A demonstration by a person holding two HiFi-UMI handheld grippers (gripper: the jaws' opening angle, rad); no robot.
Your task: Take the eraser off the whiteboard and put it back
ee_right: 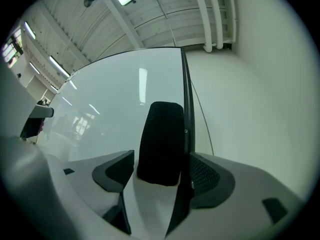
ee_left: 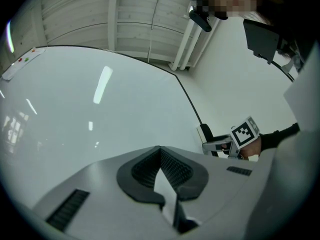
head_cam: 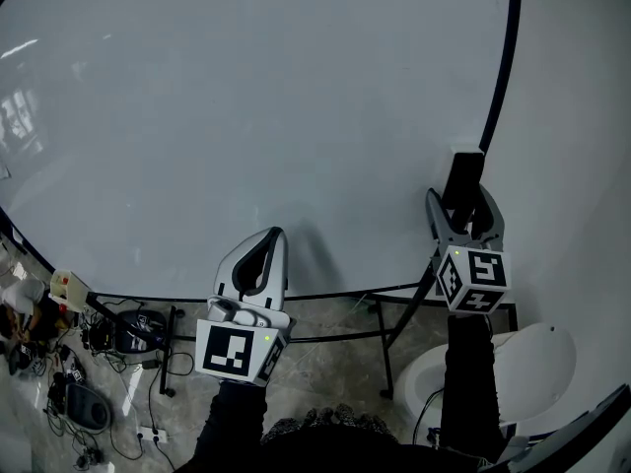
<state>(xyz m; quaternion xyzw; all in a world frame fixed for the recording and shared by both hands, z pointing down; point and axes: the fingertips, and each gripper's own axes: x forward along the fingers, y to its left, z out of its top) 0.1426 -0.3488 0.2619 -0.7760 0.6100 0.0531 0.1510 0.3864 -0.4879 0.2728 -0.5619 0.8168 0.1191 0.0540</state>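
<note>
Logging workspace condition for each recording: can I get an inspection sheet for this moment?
Surface: whiteboard upright, blank, reflections only.
Job's things: black eraser on the board, against its right frame edge.
Clutter: dark gear on the floor, lower left.
Grippers: right gripper open, jaws either side of the eraser, gap showing at one pad; left gripper shut, empty, pointing at the board.
Cables: loose cables and a power strip on the floor.
Surroundings: black board stand; white wall to the right.
</note>
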